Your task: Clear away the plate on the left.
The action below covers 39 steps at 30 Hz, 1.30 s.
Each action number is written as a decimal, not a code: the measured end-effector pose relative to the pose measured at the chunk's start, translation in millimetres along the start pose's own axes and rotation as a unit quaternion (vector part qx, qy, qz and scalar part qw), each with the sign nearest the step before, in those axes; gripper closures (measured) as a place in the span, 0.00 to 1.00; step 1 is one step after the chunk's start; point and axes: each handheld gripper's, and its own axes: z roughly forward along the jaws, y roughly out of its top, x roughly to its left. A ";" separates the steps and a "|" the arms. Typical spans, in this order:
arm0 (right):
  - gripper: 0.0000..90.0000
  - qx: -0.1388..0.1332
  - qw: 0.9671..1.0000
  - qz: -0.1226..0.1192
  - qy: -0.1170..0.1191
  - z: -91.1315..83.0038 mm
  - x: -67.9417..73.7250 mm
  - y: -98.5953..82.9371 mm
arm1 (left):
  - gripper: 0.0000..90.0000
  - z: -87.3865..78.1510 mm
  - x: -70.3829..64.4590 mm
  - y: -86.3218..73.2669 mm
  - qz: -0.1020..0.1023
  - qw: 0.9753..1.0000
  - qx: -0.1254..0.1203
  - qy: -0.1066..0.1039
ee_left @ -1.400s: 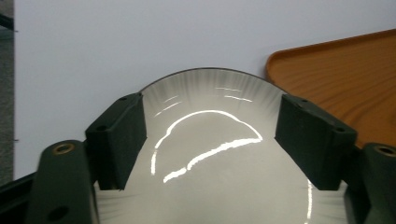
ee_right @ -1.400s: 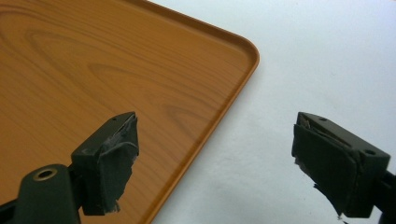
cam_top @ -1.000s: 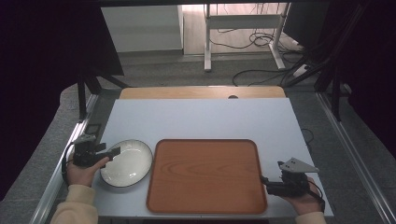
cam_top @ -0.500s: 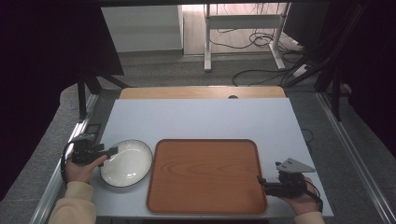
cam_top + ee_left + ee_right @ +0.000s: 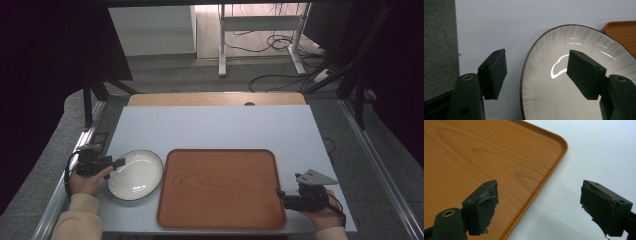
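Over the last second I have drawn the left gripper (image 5: 119,162) back slightly; its spread jaws now straddle the near rim of the plate (image 5: 136,175), which rests on the table (image 5: 215,127) just left of the tray (image 5: 220,187). The right gripper (image 5: 280,195) holds at the tray's right edge, jaws apart and empty, so the plate grasp is next.

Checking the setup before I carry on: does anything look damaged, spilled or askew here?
One thing: the pads of the right gripper look frayed and torn at the edges. Otherwise the plate lies flat beside the tray, both empty, with nothing spilled.

The right tool (image 5: 537,206) gapes wide, straddling the wooden tray's (image 5: 474,152) rim, seemingly not touching it.
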 end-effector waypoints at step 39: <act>0.18 0.006 1.000 -0.007 -0.002 1.9 -0.1 -0.2 | 0.69 13.3 9.1 -9.3 -0.031 0.997 0.058 -0.048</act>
